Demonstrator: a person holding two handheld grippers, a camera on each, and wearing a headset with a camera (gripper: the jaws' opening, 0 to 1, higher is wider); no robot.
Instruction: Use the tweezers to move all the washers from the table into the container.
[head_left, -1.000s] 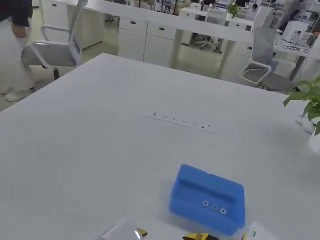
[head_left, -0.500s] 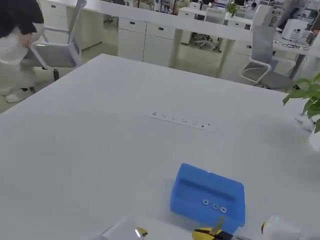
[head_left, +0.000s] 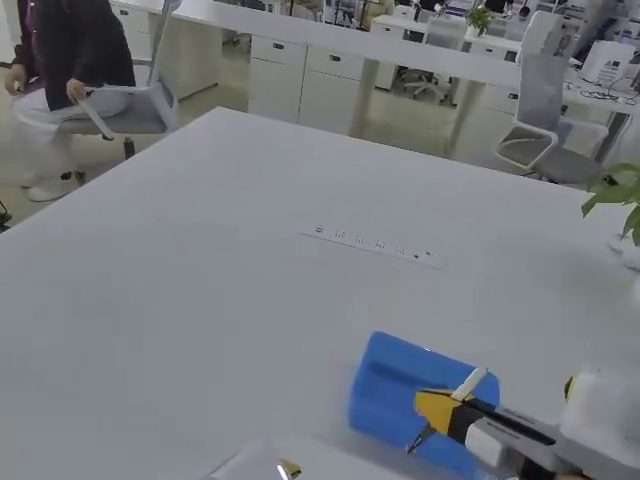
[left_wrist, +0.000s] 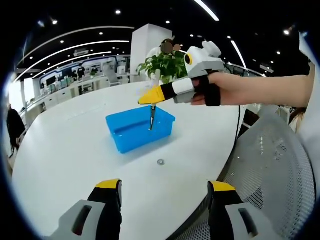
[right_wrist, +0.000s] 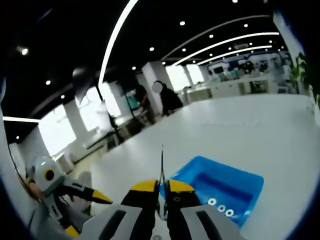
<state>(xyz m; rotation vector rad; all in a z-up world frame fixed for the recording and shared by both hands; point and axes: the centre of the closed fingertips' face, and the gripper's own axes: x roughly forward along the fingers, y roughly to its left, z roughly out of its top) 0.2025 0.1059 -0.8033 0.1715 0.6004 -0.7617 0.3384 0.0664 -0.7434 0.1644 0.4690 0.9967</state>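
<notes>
- Thin steel tweezers (left_wrist: 151, 117), clamped in the right gripper (right_wrist: 161, 190), pointed down into the blue plastic container (left_wrist: 135, 142); what their tips held, I couldn't tell.
- Three small metal washers (right_wrist: 220, 206) lay inside; one stray washer (left_wrist: 160, 162) sat just beside it.
- Likely the drop-off; next, fetch that stray.
- The left gripper (left_wrist: 165, 185) gaped empty.

Open-plan office. A large white table (head_left: 200, 270) fills the near ground, with a socket strip (head_left: 372, 245) set in its middle. Beyond it stand rows of white desks (head_left: 300, 85) with drawers and grey swivel chairs (head_left: 540, 110) on a pale floor. A person (head_left: 70, 50) is far left, a leafy plant (head_left: 625, 200) far right. Long ceiling light strips (right_wrist: 120, 30) glow overhead
</notes>
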